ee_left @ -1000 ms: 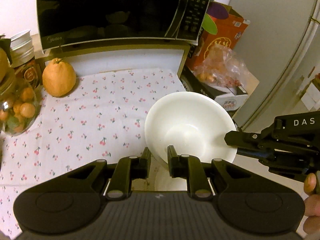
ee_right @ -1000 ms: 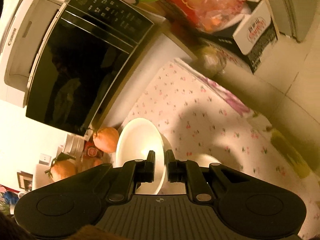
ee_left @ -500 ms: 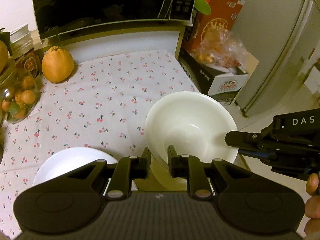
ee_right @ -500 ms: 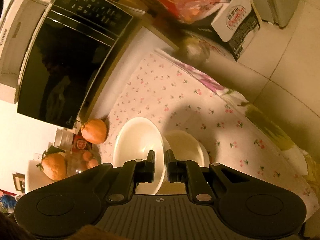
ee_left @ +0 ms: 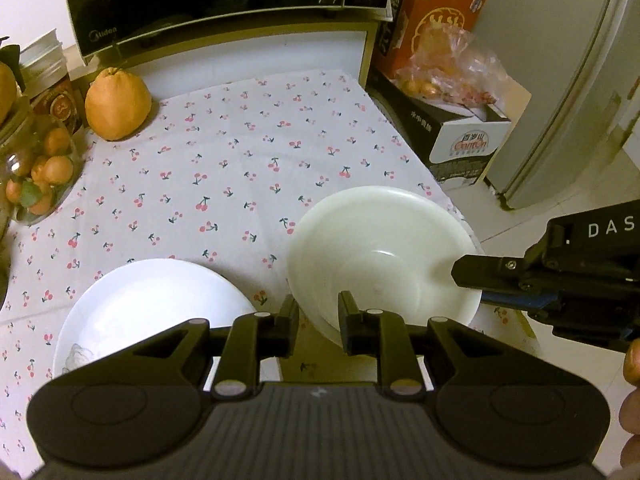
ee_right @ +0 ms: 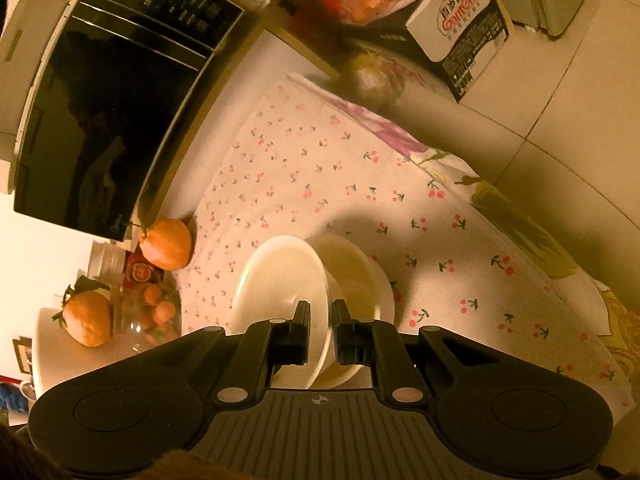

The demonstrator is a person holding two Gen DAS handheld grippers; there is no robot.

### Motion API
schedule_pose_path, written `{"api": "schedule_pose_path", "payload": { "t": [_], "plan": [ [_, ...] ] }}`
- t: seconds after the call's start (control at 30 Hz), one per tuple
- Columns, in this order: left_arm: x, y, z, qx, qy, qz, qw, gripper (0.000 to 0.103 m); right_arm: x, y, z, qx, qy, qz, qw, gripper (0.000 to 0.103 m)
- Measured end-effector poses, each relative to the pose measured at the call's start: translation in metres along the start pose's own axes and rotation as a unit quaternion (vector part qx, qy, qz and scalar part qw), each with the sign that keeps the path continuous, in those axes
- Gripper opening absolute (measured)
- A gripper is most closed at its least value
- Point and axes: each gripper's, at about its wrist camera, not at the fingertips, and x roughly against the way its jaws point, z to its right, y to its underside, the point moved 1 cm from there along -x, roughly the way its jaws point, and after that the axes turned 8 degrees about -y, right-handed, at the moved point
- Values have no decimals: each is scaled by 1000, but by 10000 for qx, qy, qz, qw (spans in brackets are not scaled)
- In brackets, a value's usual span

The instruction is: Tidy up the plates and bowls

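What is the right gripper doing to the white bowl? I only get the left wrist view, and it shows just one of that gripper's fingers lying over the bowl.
Observer: In the right wrist view, the right gripper is shut on the white bowl, with the rim between its fingers, one inside and one outside.
Operator: Is anything under the bowl?
Observer: Yes. A second bowl sits on the cherry tablecloth, right behind the held one. I cannot tell whether they touch.
Operator: What is at the table edge toward the floor?
Observer: A purple-flowered cloth hangs over that edge.
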Motion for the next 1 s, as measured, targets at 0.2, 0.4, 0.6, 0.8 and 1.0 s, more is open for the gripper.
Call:
{"api": "schedule_pose_path", "payload": {
  "t": [0.2,0.4,0.6,0.8,1.0],
  "plan": [
    [-4,1,5,-85,-20,-45,10000,20,0,-1,4,-55,24,-33,10000,14],
    [-9,0,8,-138,-59,-111,9998,21,-2,-2,9,-90,86,-91,9999,15],
    [-13,1,10,-211,-127,-160,9996,24,0,-4,11,-78,141,-53,9999,15],
    [-14,2,10,-200,-142,-195,9995,25,0,-6,12,-73,131,-62,9999,15],
    [-13,2,11,-232,-87,-147,9996,26,0,-6,12,-51,132,-57,9999,15]
  ]
}}
